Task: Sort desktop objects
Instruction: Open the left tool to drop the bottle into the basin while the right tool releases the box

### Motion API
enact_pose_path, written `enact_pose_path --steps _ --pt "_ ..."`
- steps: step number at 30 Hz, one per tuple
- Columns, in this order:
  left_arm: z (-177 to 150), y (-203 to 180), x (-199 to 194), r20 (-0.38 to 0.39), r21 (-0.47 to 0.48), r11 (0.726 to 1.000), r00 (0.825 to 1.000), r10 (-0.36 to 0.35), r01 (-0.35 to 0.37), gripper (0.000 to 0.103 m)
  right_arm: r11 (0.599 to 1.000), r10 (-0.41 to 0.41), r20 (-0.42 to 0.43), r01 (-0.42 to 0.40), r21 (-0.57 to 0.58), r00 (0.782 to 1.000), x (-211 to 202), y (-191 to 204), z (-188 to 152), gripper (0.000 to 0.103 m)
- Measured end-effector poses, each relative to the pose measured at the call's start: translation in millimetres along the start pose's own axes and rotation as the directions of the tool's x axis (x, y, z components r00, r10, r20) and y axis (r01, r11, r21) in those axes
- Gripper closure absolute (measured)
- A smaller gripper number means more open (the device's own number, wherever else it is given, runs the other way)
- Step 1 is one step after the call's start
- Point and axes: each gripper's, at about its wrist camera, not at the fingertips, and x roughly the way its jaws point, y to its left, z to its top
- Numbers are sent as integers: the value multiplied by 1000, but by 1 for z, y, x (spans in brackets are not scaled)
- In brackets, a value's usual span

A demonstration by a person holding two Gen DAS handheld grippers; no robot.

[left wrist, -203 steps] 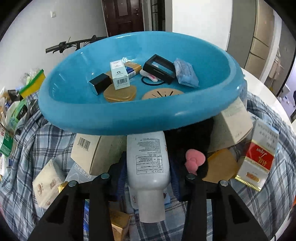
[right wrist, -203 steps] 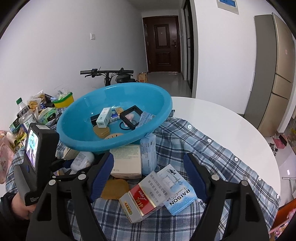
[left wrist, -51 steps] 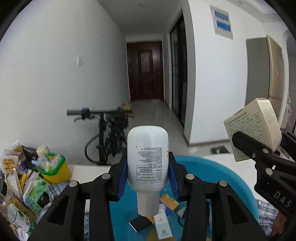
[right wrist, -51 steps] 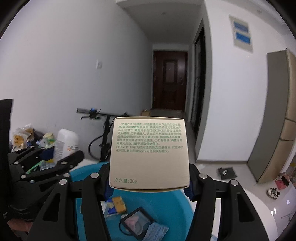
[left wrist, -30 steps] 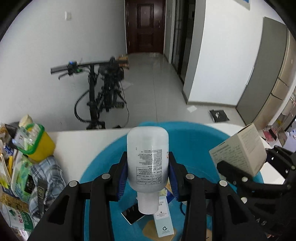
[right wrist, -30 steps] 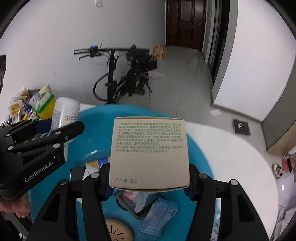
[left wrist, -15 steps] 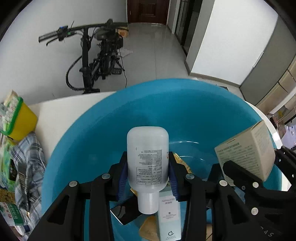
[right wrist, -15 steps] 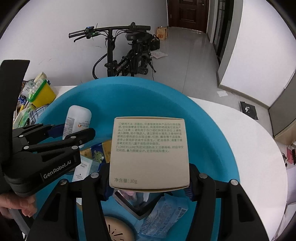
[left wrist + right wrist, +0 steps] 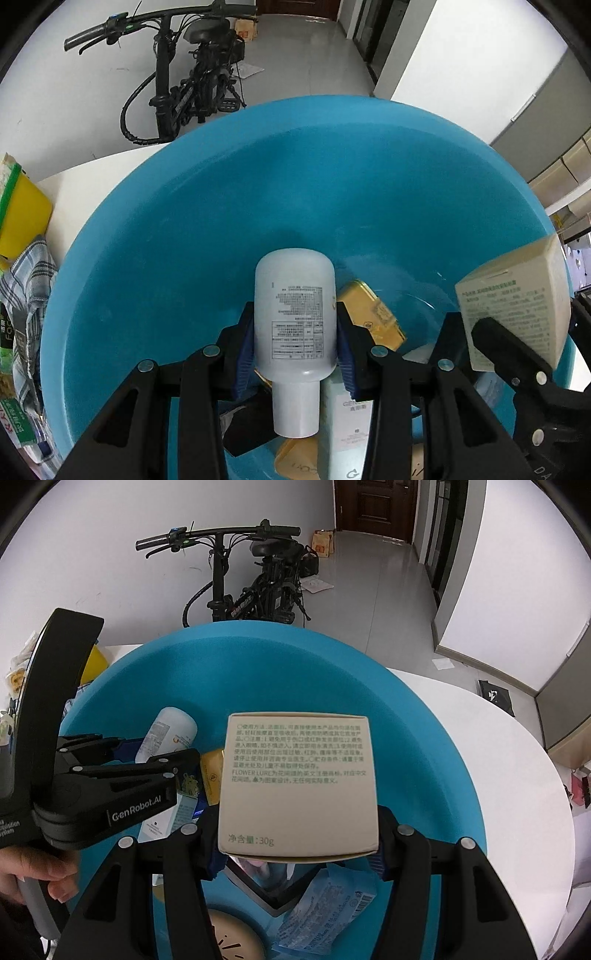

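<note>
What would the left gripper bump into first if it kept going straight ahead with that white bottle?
Probably the blue basin's inner wall. The left gripper points its white bottle over the basin; nothing shows between them, though depth is hard to judge.

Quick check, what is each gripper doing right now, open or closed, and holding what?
Left gripper: closed on the white plastic bottle, above the blue plastic basin.
Right gripper: closed on the beige cardboard box, above the same basin.

- The big round blue plastic basin point(image 9: 192, 229) looks smooth and shiny.
- The white plastic bottle point(image 9: 295, 314) is smooth.
- The cream cardboard box point(image 9: 299, 779) looks matt.
</note>
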Motion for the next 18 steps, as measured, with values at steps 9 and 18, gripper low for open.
enact_pose_path --steps 9,18 --pt "2 3 -26 99 0 1000 995 -14 14 26 1000 2 -6 -2 3 1000 3 1 2 46" --pt "-5 6 -37 100 17 1000 995 20 -22 20 1000 5 -45 -4 15 999 13 -2 1 45"
